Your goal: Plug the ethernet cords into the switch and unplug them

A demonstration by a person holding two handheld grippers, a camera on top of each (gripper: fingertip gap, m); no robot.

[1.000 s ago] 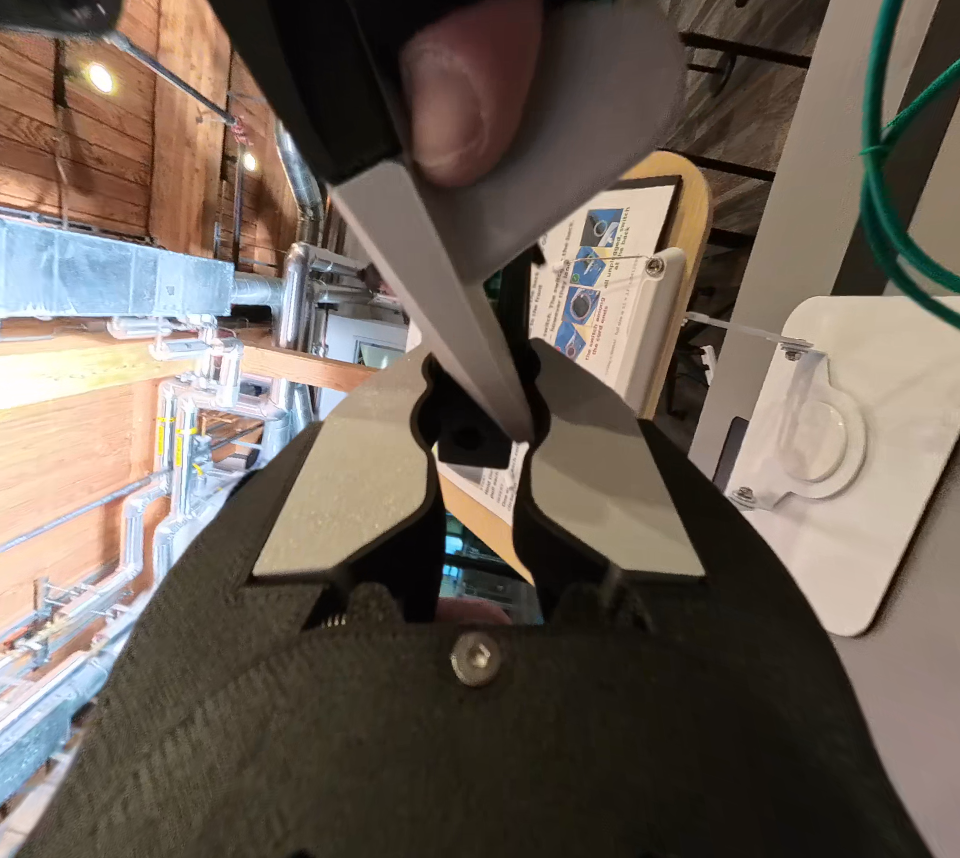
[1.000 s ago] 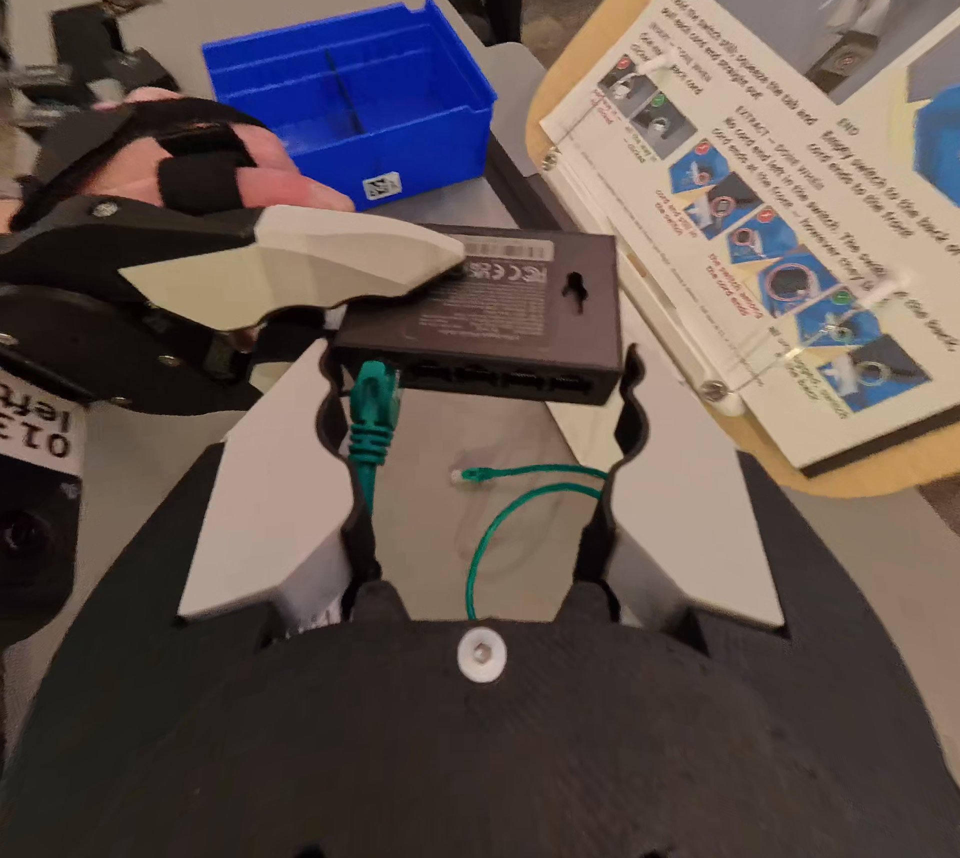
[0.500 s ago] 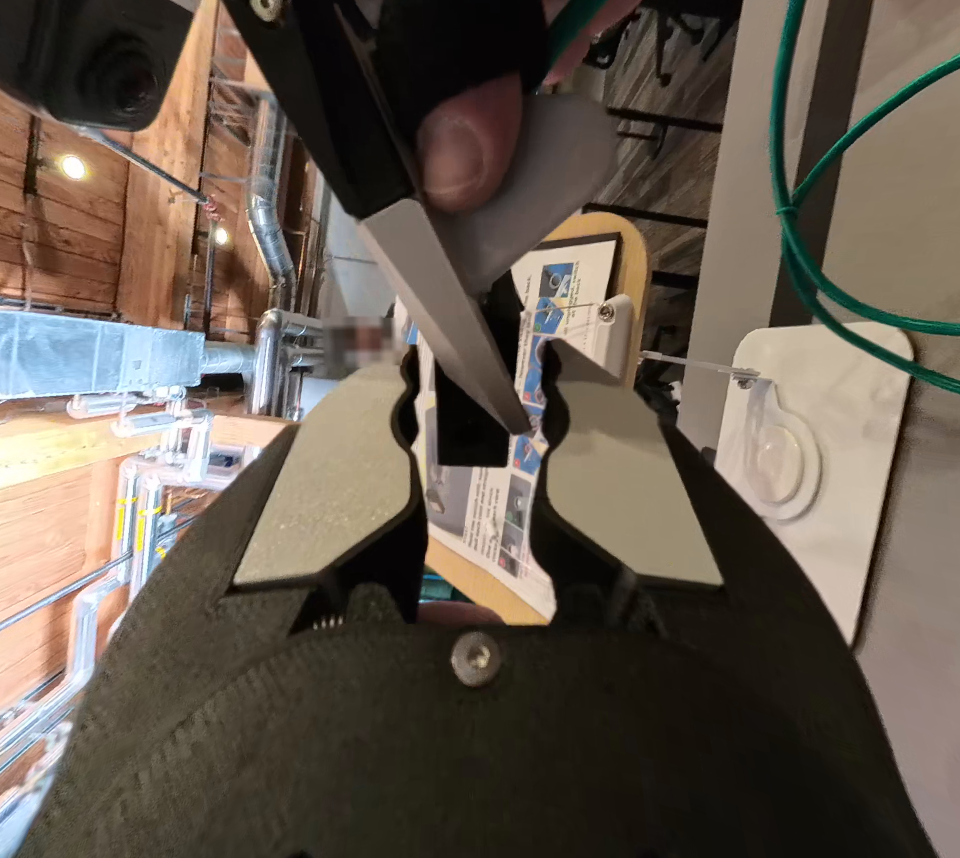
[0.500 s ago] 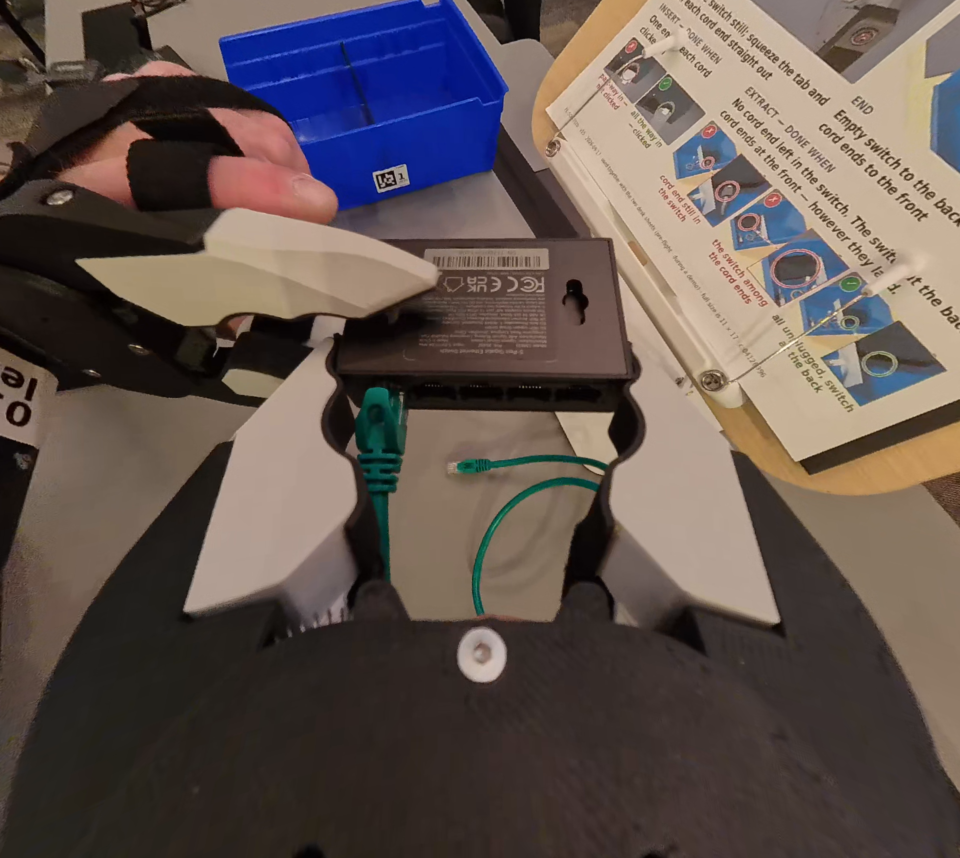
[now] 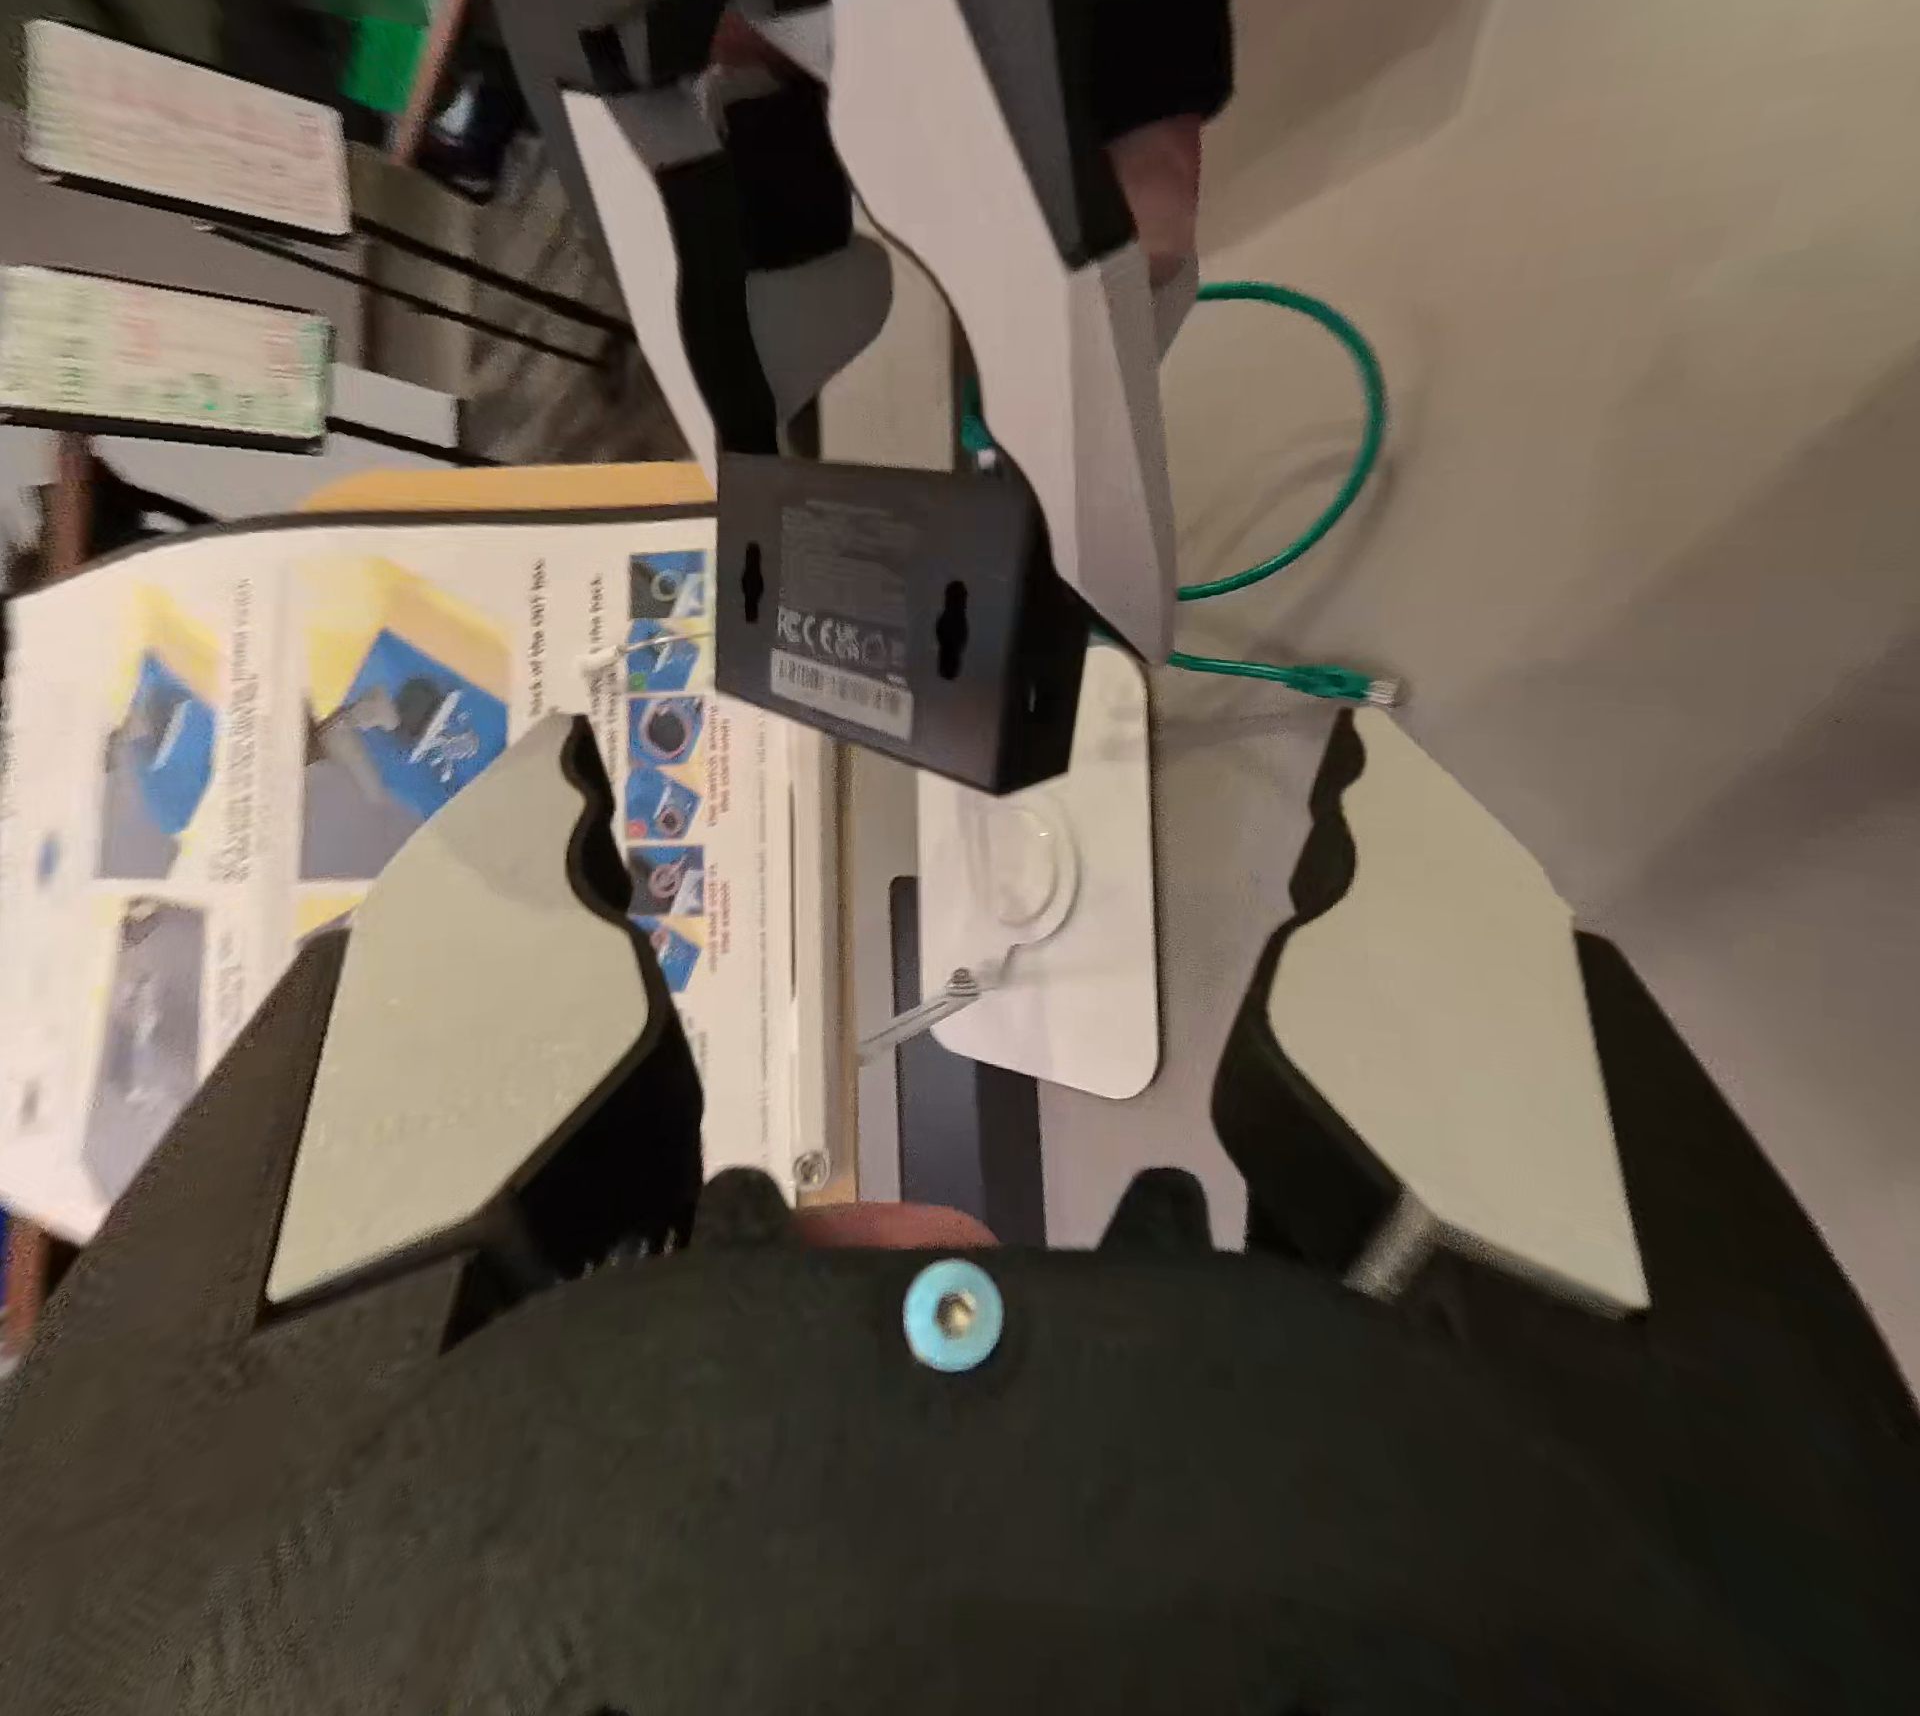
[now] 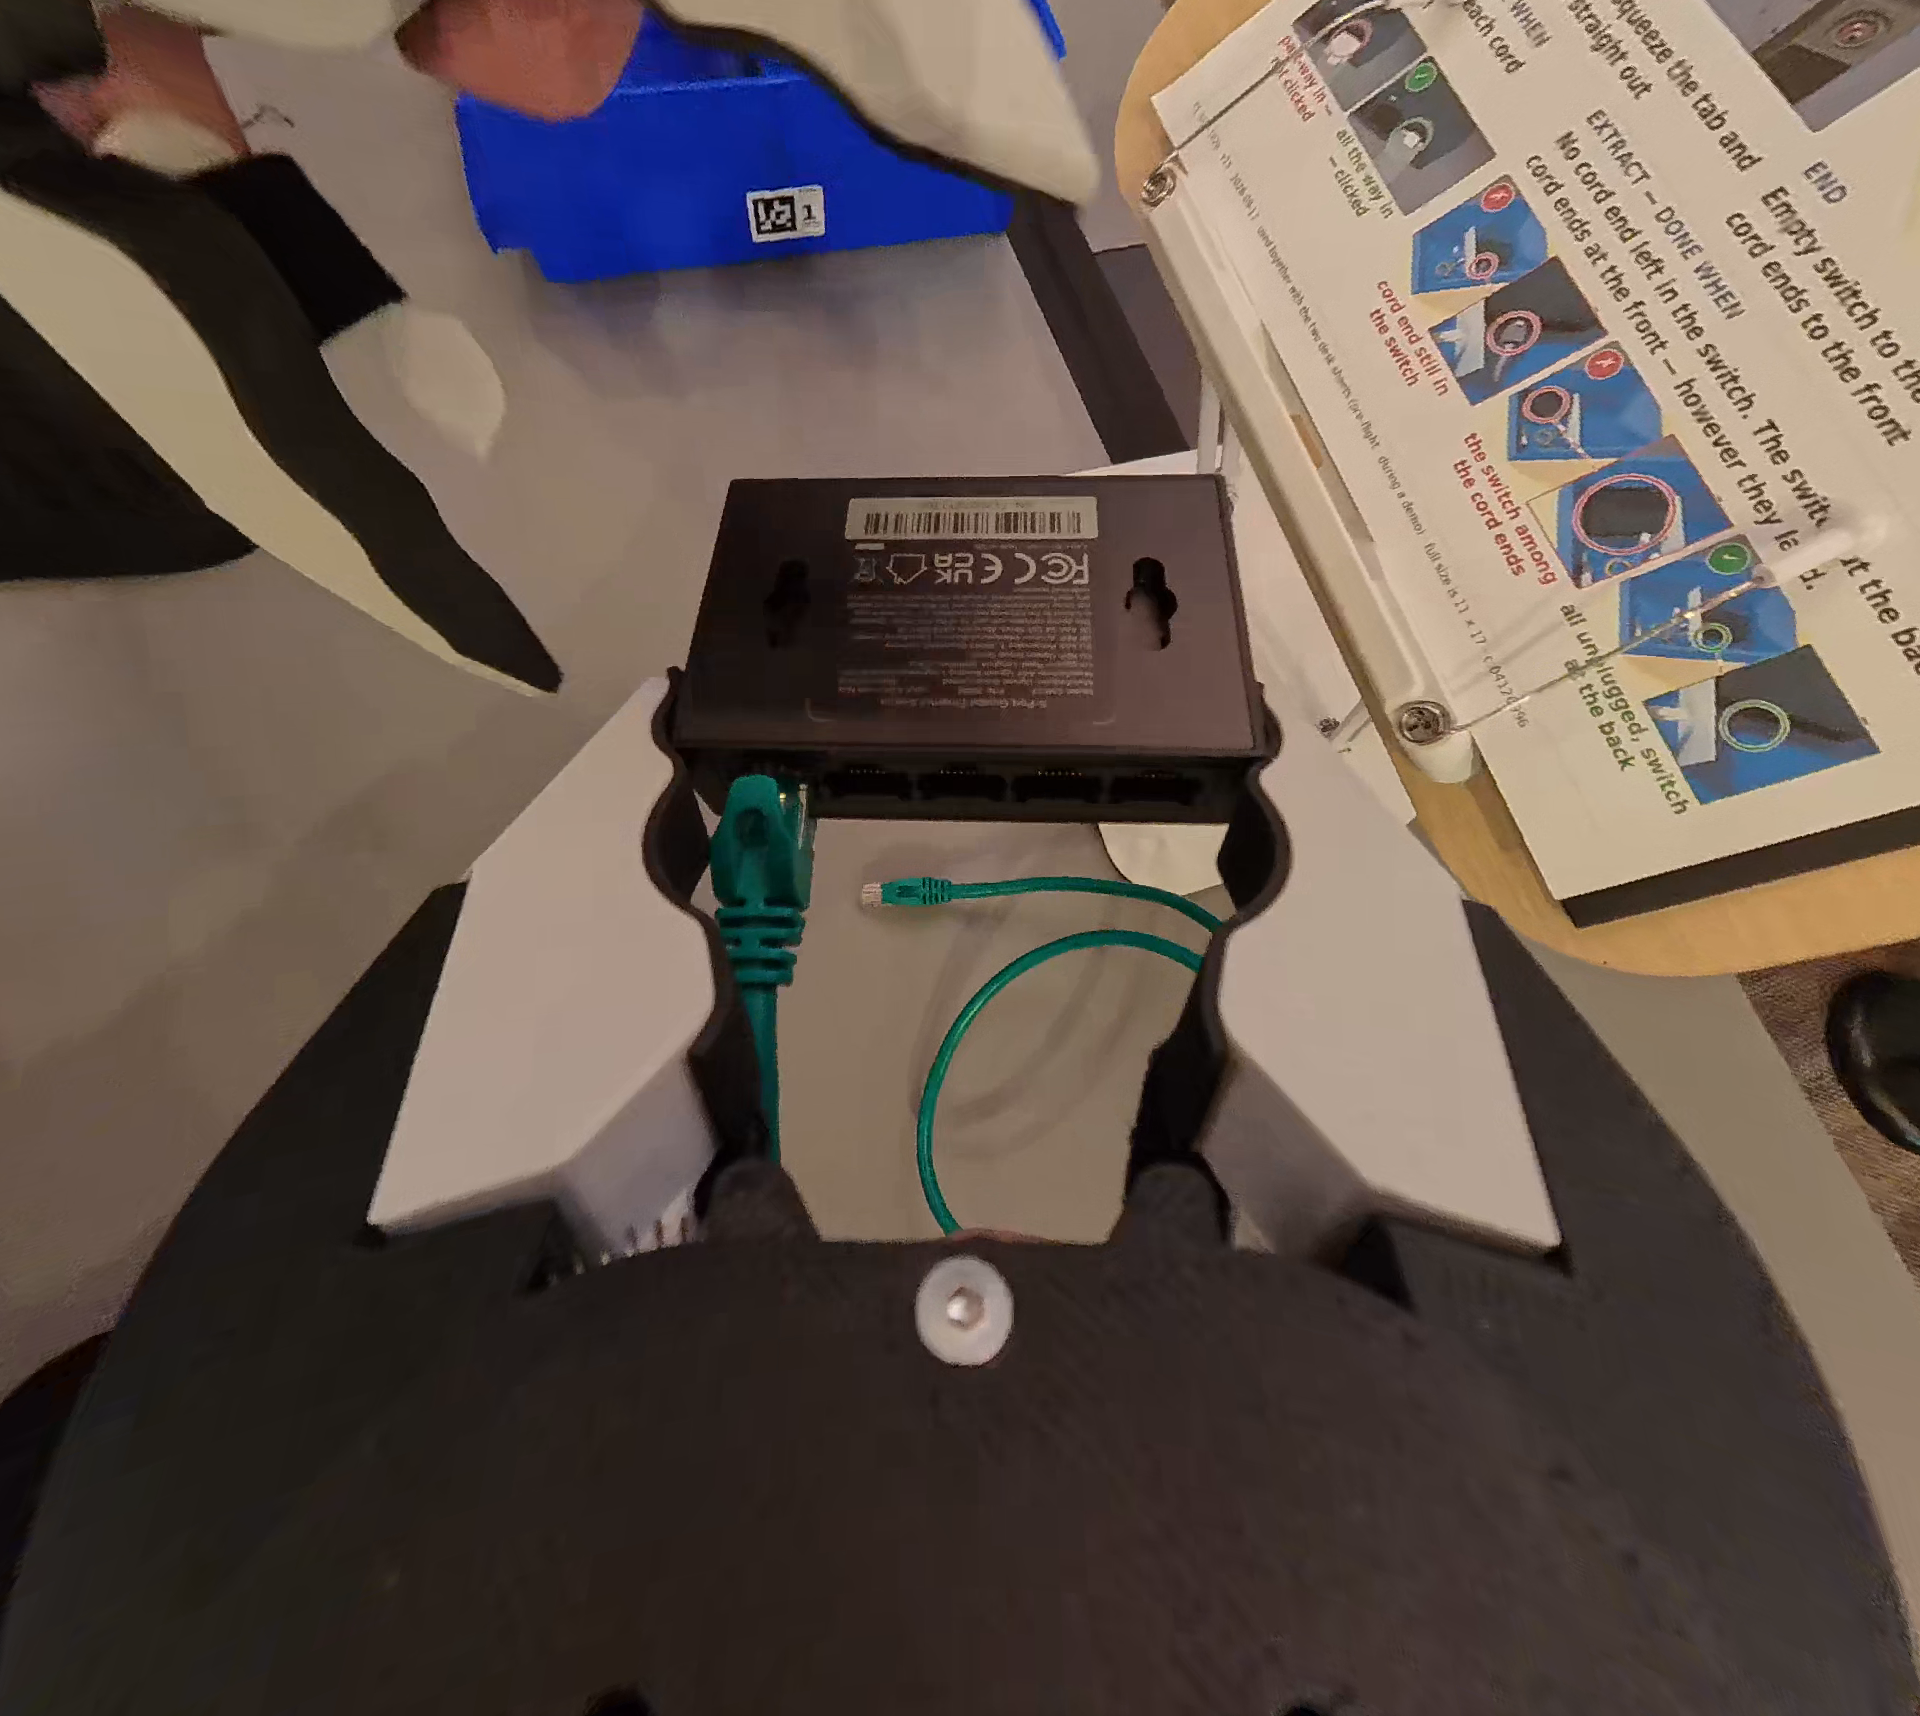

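The black switch [image 6: 966, 617] is underside up, its ports facing my right wrist camera. My right gripper [image 6: 964, 721] is shut on its two short sides. One green ethernet plug [image 6: 764, 856] sits in the leftmost port. The cord's other plug [image 6: 904, 890] lies loose on the grey table below. My left gripper [image 6: 821, 430] is open and empty, up and to the left of the switch. In the left wrist view, the left gripper [image 5: 961, 731] is wide open in front of the switch [image 5: 894, 627], which the right gripper [image 5: 925, 523] holds. The green cord [image 5: 1361, 430] loops beyond.
A blue bin [image 6: 727, 139] stands behind the switch on the grey table [image 6: 260, 835]. An instruction sheet on a wooden board [image 6: 1558, 316] leans at the right; it also shows in the left wrist view [image 5: 312, 731]. A white plate with a clear clip [image 5: 1049, 887] lies under the switch.
My left gripper has let go of the switch, opened wide and pulled back. My right gripper has closed on the switch's sides and now holds it alone.
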